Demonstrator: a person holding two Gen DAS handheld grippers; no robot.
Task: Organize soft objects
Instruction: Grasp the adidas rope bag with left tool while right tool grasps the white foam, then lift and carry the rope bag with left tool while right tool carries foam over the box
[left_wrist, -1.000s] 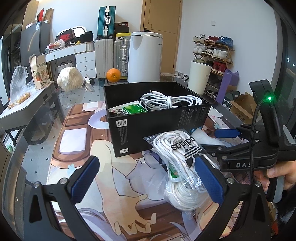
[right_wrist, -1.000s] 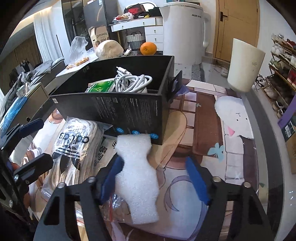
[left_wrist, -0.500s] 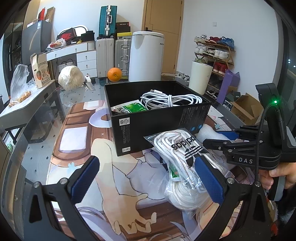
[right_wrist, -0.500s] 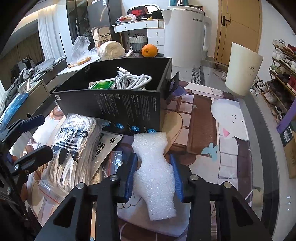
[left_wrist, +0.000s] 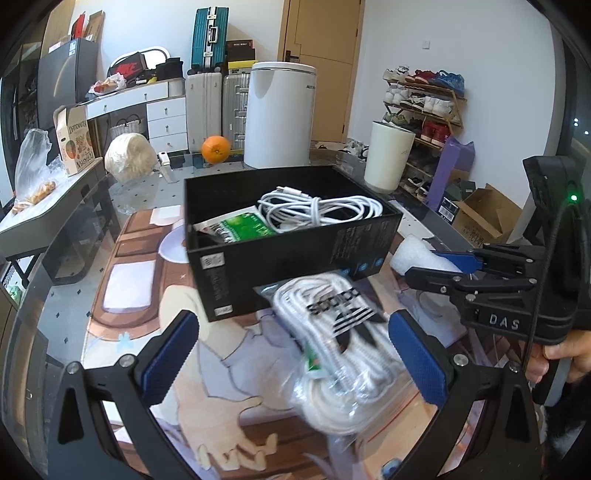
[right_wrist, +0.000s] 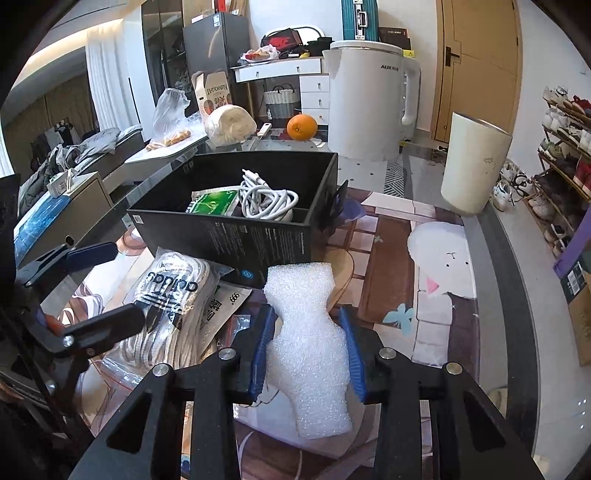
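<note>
My right gripper (right_wrist: 308, 347) is shut on a white foam sheet (right_wrist: 306, 332) and holds it just in front of the black box (right_wrist: 236, 236). The foam (left_wrist: 413, 254) and right gripper (left_wrist: 439, 266) also show in the left wrist view. The black box (left_wrist: 288, 258) holds a coiled white cable (left_wrist: 317, 208) and a green packet (left_wrist: 240, 227). My left gripper (left_wrist: 295, 358) is open, its pads on either side of a clear adidas bag of white rope (left_wrist: 340, 343), which lies on the printed mat; the bag also shows in the right wrist view (right_wrist: 166, 306).
A flat packet (right_wrist: 225, 306) lies under the bag. A white cylinder bin (right_wrist: 474, 166), a white appliance (right_wrist: 369, 99), an orange (right_wrist: 302, 127) and a wrapped white bundle (right_wrist: 231, 123) stand behind the box. A side table (left_wrist: 44, 218) is to the left.
My right gripper closed on the foam sheet and lifted it a little toward the box. My left gripper stayed open and moved slightly closer over the adidas bag.
</note>
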